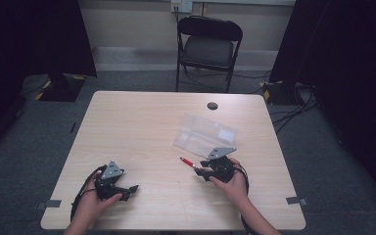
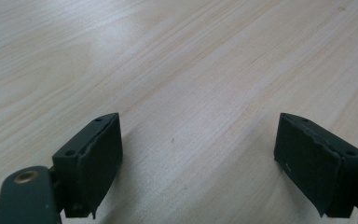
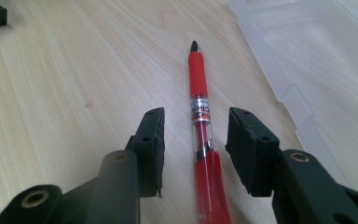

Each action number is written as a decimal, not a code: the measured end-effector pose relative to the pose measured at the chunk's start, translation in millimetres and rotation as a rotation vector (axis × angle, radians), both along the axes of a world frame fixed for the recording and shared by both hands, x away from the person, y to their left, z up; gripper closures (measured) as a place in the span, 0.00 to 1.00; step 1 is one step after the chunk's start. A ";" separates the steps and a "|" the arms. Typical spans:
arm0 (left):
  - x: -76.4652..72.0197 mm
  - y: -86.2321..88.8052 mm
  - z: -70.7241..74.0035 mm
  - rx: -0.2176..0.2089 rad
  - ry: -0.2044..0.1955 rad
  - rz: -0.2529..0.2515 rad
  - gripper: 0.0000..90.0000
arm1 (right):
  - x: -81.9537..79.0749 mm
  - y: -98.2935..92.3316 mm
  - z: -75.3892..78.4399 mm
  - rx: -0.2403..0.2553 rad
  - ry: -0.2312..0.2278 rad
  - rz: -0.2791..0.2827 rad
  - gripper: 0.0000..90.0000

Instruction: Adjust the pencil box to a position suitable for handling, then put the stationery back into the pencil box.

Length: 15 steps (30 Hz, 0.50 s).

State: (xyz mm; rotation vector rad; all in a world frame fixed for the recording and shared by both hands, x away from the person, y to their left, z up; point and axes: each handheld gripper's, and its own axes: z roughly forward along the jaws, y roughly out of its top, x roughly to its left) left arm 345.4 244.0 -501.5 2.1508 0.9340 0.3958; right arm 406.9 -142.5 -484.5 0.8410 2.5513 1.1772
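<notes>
Near edge, left part: my left hand rests on the table, holding my left tongs low over the bare wood, tips pointing to the right along the near edge.
Left tongs, state: wide open, nothing between the jaws; in the left gripper view the two black pads stand far apart with plain wood grain between them.
Middle of the table, towards the right: a red pen lies flat on the wood, its dark tip pointing away from my right tongs and towards the left.
Pen up close: in the right gripper view the pen runs straight up between my two jaws, red grip near the tip, a clear barrel with a label further back, red clip at my end.
Right tongs, state: part open, jaws on either side of the pen's barrel with a gap on both sides, so I am not gripping it.
Right hand: near the right part of the near edge.
Box: a clear plastic box lies open just beyond my right tongs, close to the pen but not touching it.
</notes>
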 end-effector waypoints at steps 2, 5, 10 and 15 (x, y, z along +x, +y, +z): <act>0.0 0.0 0.0 -0.001 0.000 0.000 0.17 | 0.9 0.5 -0.7 -0.002 0.001 0.000 0.63; 0.0 -0.1 -0.1 -0.001 0.000 0.001 0.17 | 2.0 1.3 -1.6 0.002 0.006 -0.003 0.64; 0.0 0.0 0.0 0.000 0.000 0.000 0.17 | 3.0 1.9 -2.4 0.002 0.005 -0.004 0.64; 0.0 0.1 0.1 0.002 0.000 -0.002 0.17 | 3.5 2.8 -1.7 0.006 0.006 -0.009 0.65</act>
